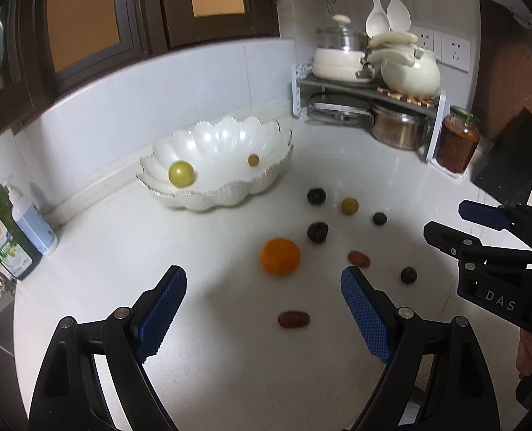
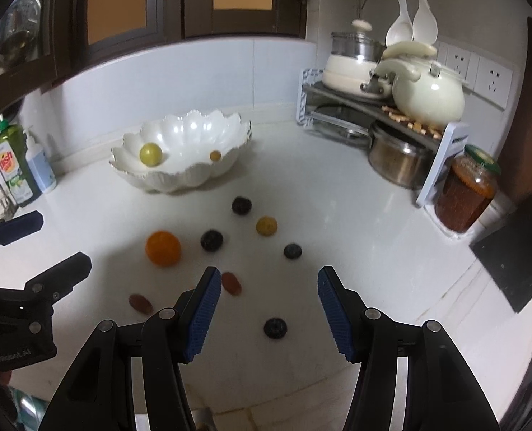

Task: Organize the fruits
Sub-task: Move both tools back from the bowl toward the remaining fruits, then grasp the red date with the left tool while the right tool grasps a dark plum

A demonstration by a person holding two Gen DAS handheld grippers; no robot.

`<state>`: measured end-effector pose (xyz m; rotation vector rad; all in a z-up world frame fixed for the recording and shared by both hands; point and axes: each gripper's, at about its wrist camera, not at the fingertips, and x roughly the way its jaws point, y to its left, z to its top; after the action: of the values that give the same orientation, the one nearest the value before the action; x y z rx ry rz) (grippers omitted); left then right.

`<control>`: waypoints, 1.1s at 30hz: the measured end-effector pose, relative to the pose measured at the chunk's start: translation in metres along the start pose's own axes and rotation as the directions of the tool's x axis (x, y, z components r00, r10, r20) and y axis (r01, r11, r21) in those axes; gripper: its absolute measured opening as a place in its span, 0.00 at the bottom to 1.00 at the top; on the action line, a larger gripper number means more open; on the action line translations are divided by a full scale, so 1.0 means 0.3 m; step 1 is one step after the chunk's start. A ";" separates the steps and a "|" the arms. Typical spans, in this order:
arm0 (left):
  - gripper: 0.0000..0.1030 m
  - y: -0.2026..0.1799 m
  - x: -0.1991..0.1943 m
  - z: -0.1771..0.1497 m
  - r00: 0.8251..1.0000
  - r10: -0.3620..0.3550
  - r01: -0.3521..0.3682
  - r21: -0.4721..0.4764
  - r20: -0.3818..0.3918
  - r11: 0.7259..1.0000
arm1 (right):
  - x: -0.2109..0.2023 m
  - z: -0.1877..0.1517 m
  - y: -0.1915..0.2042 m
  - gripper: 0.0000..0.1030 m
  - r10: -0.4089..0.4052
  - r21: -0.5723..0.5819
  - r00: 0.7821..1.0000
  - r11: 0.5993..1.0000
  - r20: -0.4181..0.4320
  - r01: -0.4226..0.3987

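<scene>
A white scalloped bowl (image 1: 208,199) (image 2: 165,179) sits on the counter with a yellow-green fruit (image 1: 181,174) and a small yellow one (image 1: 253,160) inside. Loose in front lie an orange (image 1: 280,256) (image 2: 162,248), several dark plums (image 1: 317,231) (image 2: 275,327), a yellow fruit (image 2: 266,226) and two red dates (image 1: 293,319) (image 2: 231,283). My left gripper (image 1: 263,270) (image 2: 63,237) hovers wide open, the orange just beyond its tips. To its right, my right gripper (image 2: 269,273) (image 1: 443,218) is open and empty above a dark plum.
A green dish soap bottle (image 1: 0,230) and a pump bottle (image 1: 32,215) stand at the left by the wall. At the back right a corner rack (image 2: 373,107) holds pots, with a steel pot (image 2: 399,160) under it, a jar (image 2: 463,194) beside it and a black board (image 2: 517,251) nearby.
</scene>
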<state>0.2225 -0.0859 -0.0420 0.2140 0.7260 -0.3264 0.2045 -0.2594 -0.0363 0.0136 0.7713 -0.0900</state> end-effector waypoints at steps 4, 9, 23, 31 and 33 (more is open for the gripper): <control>0.86 -0.008 0.029 -0.028 0.999 -0.004 0.004 -0.007 -0.035 1.000 | 0.030 -0.027 -0.007 0.56 0.017 0.014 0.999 1.000 -0.030 -0.016; 0.83 -0.018 0.068 -0.058 0.997 -0.013 0.012 -0.012 -0.075 1.000 | 0.071 -0.063 -0.016 0.56 0.029 0.026 0.997 0.999 -0.069 -0.028; 0.76 -0.042 0.206 -0.127 0.984 -0.045 0.036 -0.054 -0.172 0.998 | 0.191 -0.131 -0.047 0.52 0.033 0.056 0.986 0.998 -0.165 -0.024; 0.72 -0.053 0.254 -0.149 0.979 -0.052 0.041 -0.060 -0.199 0.997 | 0.231 -0.149 -0.062 0.45 0.041 0.062 0.982 0.998 -0.182 -0.030; 0.69 -0.051 0.265 -0.152 0.977 -0.058 0.045 -0.066 -0.207 0.997 | 0.240 -0.150 -0.060 0.43 0.048 0.062 0.982 0.997 -0.183 -0.037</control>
<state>0.2447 -0.1035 -0.1305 0.1734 0.9496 -0.3338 0.2230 -0.2809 -0.1184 0.0953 0.9533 -0.0716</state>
